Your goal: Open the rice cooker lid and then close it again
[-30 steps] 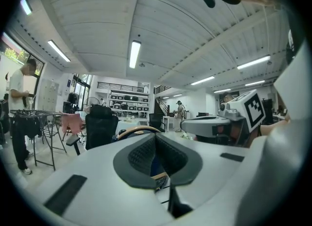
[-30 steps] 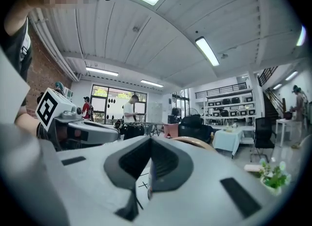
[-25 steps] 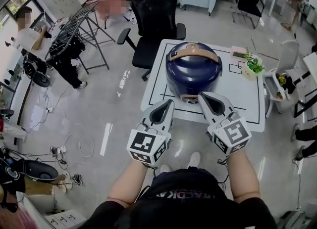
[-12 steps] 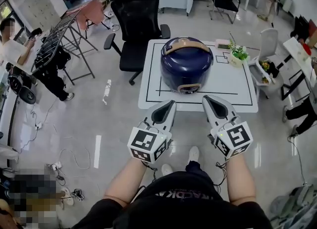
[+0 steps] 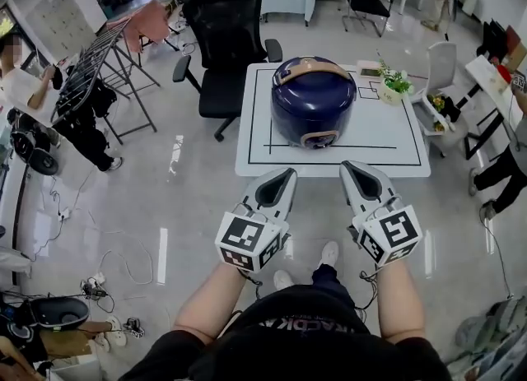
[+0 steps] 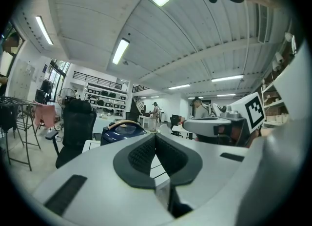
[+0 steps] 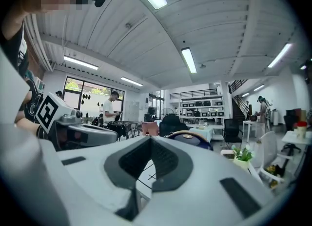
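Note:
A dark blue rice cooker (image 5: 313, 112) with a tan handle stands with its lid down on a white table (image 5: 255, 153). Both grippers hang side by side short of the table's near edge, pointing at the cooker and clear of it. My left gripper (image 5: 284, 174) is shut with nothing between its jaws. My right gripper (image 5: 347, 167) is likewise shut and empty. From the left gripper view the rice cooker (image 6: 119, 130) peeks over the closed jaws of the left gripper (image 6: 155, 137). The right gripper view shows the rice cooker (image 7: 187, 137) beyond the shut right gripper (image 7: 151, 139).
A small potted plant (image 5: 394, 85) stands at the table's far right corner. A black office chair (image 5: 226, 38) is behind the table. A drying rack (image 5: 99, 58) and a person (image 5: 25, 83) are at the left, more chairs and a white stool (image 5: 440, 71) at the right.
Both grippers have drawn back from the table toward me; the cooker now lies farther from their tips. The jaws stayed shut.

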`<state>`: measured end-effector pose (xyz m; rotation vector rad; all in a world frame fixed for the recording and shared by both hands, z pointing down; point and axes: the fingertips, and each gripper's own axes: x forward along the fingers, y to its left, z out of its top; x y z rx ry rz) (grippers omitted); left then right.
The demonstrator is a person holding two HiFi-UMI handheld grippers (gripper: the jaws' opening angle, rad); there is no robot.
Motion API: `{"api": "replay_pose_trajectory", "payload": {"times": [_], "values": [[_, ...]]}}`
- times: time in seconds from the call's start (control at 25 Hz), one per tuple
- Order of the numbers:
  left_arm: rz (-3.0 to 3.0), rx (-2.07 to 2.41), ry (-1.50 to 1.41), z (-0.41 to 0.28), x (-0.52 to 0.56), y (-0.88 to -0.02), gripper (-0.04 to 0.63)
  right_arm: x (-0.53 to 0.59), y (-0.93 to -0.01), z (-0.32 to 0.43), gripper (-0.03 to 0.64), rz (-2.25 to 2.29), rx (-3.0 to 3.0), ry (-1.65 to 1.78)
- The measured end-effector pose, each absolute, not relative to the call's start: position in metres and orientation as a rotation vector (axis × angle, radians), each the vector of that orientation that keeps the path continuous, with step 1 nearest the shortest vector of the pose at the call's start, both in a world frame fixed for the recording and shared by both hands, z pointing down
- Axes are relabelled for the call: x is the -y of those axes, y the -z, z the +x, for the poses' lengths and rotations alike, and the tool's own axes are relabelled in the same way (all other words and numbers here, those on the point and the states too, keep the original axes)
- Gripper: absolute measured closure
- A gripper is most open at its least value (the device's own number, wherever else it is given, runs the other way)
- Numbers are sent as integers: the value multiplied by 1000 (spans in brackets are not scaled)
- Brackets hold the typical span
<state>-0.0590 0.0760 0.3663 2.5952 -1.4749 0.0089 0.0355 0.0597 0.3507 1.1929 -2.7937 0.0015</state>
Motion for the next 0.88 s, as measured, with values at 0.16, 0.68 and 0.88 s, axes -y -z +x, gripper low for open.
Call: {"api": "replay_pose_trajectory", "payload": {"times": [0.16, 0.68, 0.88], "values": [[2593, 1490, -3, -66, -79, -364, 592, -62, -348, 30, 617, 1189, 2801, 7], [2592, 1524, -37, -79, -91, -366, 592, -69, -350, 17, 617, 1175, 2839, 3], [2593, 1521, -27, -77, -94, -365, 592, -74, -348, 19, 617, 1177, 2838, 7]]}}
